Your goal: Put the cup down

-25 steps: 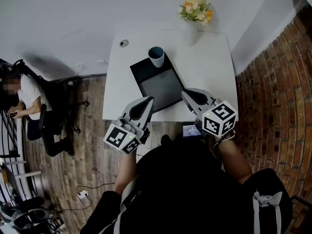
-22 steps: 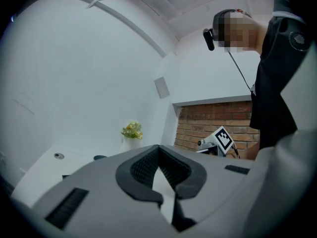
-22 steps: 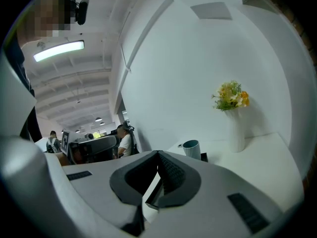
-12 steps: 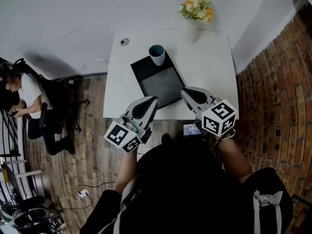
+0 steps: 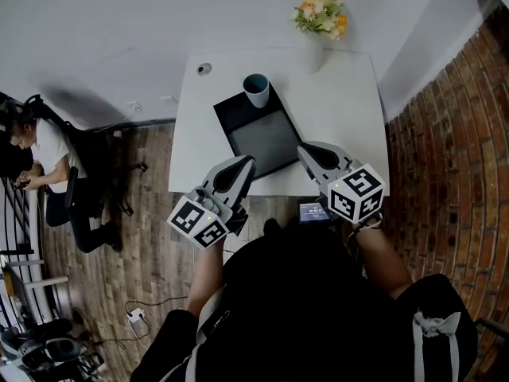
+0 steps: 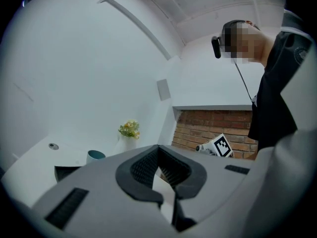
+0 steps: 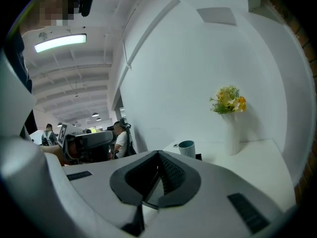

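Observation:
A teal cup [image 5: 255, 91] stands upright on the far corner of a black tray [image 5: 262, 138] on the white table [image 5: 342, 110]. It shows small in the left gripper view as the cup [image 6: 95, 155] and in the right gripper view as the cup [image 7: 186, 148]. My left gripper [image 5: 246, 164] hovers over the table's near edge, shut and empty. My right gripper [image 5: 304, 151] hangs at the tray's near right corner, also shut with nothing in it. Both are well short of the cup.
A white vase of yellow flowers [image 5: 320, 18] stands at the table's far edge. A small round object [image 5: 204, 68] lies at the far left corner. A brick wall [image 5: 445, 126] runs along the right. A seated person [image 5: 44, 161] is at the left, over wooden floor.
Both grippers have shifted only slightly; the cup and tray have not moved.

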Available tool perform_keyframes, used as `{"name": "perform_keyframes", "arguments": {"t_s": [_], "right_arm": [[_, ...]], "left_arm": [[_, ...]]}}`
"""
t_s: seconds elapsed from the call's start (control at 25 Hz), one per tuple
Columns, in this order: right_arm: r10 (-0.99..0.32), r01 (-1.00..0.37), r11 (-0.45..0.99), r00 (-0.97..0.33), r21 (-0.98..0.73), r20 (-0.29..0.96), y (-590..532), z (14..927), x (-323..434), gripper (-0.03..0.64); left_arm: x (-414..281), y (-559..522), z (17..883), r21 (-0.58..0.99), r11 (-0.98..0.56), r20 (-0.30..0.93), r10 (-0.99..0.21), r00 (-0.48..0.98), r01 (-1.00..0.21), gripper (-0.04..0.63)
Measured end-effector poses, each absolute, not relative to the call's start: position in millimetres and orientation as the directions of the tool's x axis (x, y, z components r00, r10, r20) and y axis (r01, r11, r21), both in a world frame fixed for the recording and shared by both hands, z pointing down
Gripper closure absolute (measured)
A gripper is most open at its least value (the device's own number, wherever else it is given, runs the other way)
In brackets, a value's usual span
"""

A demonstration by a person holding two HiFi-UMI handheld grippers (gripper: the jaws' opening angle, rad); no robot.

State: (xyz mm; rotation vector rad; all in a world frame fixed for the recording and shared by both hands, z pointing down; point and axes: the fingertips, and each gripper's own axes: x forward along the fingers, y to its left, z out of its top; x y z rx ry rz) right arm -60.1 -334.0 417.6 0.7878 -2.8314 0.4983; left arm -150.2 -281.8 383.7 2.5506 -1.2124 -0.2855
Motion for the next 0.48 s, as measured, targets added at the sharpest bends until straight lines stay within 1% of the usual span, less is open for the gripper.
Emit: {"name": "perform_keyframes", "arguments": {"t_s": [0.48], "right_arm": [[-0.47, -0.52, 0.819, -0.851, -0.242, 0.235, -335.2, 415.7, -58.6, 0.604]], "left_arm": [[-147.9, -284.4, 385.1, 0.355, -0.594, -0.036, -0.78, 0.624, -0.722, 0.588]]}}
